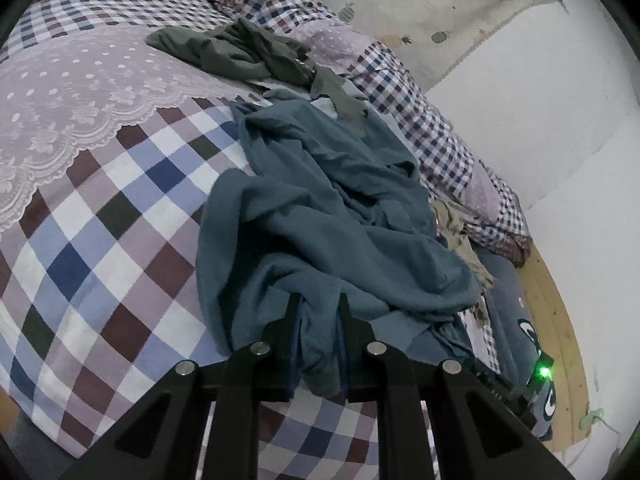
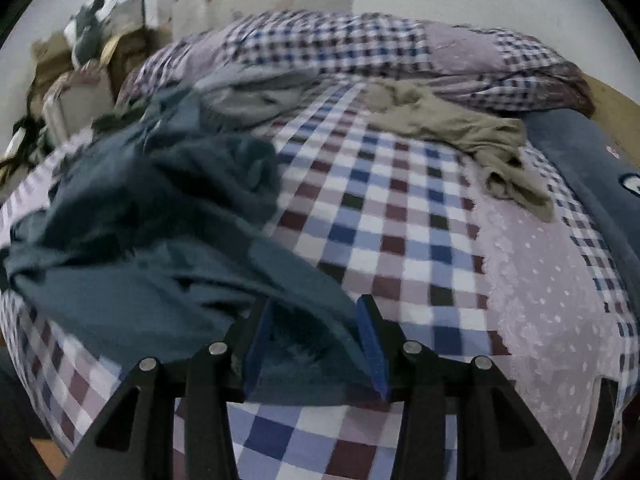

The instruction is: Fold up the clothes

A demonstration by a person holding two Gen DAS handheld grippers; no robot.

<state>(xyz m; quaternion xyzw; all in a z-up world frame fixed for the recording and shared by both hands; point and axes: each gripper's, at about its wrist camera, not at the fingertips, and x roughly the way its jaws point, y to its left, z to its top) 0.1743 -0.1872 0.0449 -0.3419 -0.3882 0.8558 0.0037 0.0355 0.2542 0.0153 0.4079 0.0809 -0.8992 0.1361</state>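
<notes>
My left gripper (image 1: pixel 319 312) is pinching a bunched fold of the teal garment (image 1: pixel 320 208) between nearly closed jaws, with the cloth squeezed into the narrow gap. My right gripper (image 2: pixel 316 320) is standing with its jaws set wider, and a flat edge of the same teal garment (image 2: pixel 160 240) is lying between them; I cannot tell whether they are actually gripping it, since that view is blurred. The garment is soft, thick and badly rumpled, sprawling in heaped folds across the checked bedspread (image 1: pixel 100 240). An olive green shirt (image 1: pixel 240 50) is lying crumpled further up the bed, touching the teal heap. A tan garment (image 2: pixel 460 132) is lying wrinkled near the checked pillow (image 2: pixel 460 52), well apart from the teal one.
</notes>
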